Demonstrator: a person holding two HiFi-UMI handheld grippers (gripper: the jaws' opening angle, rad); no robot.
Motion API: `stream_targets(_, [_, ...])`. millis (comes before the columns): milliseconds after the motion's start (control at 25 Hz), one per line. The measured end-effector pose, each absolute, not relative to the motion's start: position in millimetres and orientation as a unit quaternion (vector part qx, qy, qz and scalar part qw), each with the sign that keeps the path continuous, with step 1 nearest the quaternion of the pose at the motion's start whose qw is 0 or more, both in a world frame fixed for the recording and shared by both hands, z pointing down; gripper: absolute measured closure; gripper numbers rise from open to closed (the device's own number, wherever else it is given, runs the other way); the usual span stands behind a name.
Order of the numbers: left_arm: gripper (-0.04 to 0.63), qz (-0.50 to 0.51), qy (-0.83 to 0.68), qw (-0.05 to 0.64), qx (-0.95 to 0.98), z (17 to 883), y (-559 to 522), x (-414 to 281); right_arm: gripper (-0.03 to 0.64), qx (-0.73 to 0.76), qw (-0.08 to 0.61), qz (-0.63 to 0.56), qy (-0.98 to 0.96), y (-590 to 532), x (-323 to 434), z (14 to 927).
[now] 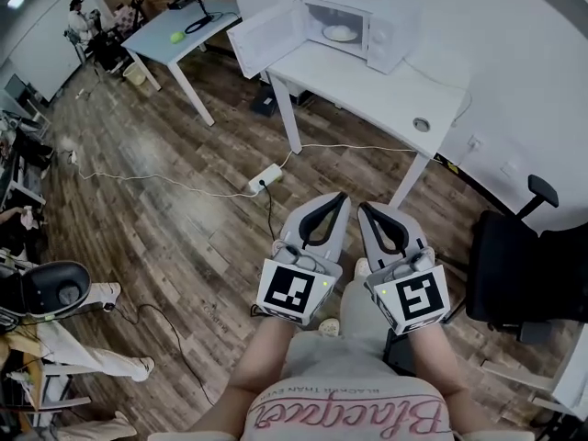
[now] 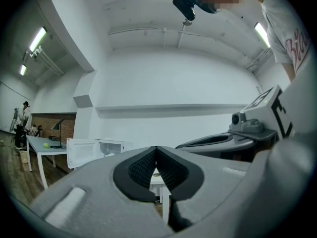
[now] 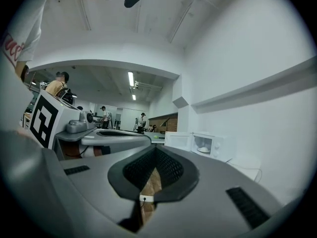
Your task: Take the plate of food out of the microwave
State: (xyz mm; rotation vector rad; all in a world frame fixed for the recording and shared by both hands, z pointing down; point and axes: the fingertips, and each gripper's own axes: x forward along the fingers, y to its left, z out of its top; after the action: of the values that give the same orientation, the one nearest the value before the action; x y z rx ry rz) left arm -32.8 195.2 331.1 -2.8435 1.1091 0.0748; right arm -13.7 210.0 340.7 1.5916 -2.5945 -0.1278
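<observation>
A white microwave (image 1: 354, 28) stands with its door (image 1: 262, 39) swung open on a white table (image 1: 395, 90), far ahead of me. Inside it sits a plate of pale food (image 1: 339, 32), also small in the right gripper view as the plate (image 3: 203, 149). In the left gripper view only the microwave's open door (image 2: 81, 152) and body (image 2: 111, 147) show. My left gripper (image 1: 338, 197) and right gripper (image 1: 365, 208) are held side by side close to my body, over the floor and short of the table. Both are shut with nothing between the jaws.
A power strip (image 1: 265, 179) and white cable lie on the wood floor between me and the table. A black office chair (image 1: 514, 265) stands at the right. A second table (image 1: 179, 26) with a green ball (image 1: 176, 37) is at back left; people are at the far left.
</observation>
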Motion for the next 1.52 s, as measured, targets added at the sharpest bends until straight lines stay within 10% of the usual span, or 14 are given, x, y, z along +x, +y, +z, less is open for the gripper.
stream_targets(1520, [0.591,0.003,0.414,0.031,-0.91,327.5,-20.9,60.7,0.607,0.475,0.039,-0.026,-0.879,-10.7,75.4,331.6])
